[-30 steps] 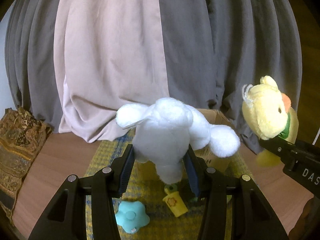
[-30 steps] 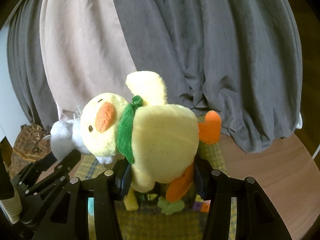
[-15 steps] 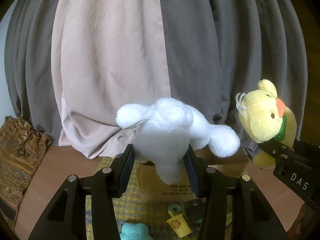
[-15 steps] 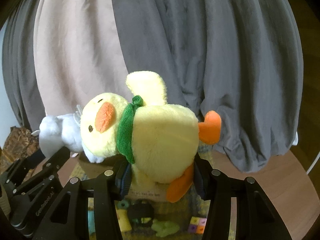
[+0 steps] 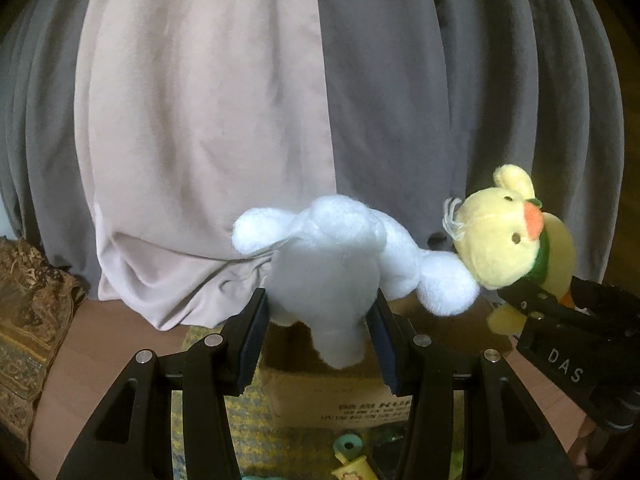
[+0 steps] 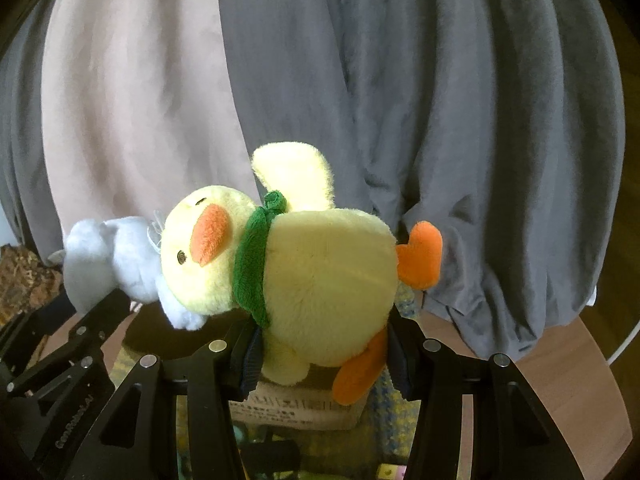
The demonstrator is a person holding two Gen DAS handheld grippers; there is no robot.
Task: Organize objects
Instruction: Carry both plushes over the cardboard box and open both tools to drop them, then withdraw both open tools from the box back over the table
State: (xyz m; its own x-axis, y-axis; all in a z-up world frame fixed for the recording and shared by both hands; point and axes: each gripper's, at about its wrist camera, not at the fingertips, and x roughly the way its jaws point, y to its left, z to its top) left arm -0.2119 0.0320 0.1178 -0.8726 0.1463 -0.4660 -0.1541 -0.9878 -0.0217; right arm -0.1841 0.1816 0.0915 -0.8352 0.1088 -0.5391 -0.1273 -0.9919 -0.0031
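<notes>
Right gripper (image 6: 320,344): jaws clamped on yellow duck plush (image 6: 320,280), held sideways, head at 9 o'clock, feet at 3. Green scarf (image 6: 252,268) at neck; orange beak (image 6: 210,240). White plush (image 6: 108,264) touching duck's head at 9, held w/ left gripper (image 6: 92,320). Cardboard box (image 6: 296,408) at 6, behind fingers. Grey/pink curtain (image 6: 360,80) at 12.

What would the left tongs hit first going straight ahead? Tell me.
Probably the curtain. The left tongs are shut on the white plush, which would touch first. The cardboard box lies below the line and the duck off to the right. Depth is hard to judge.
</notes>
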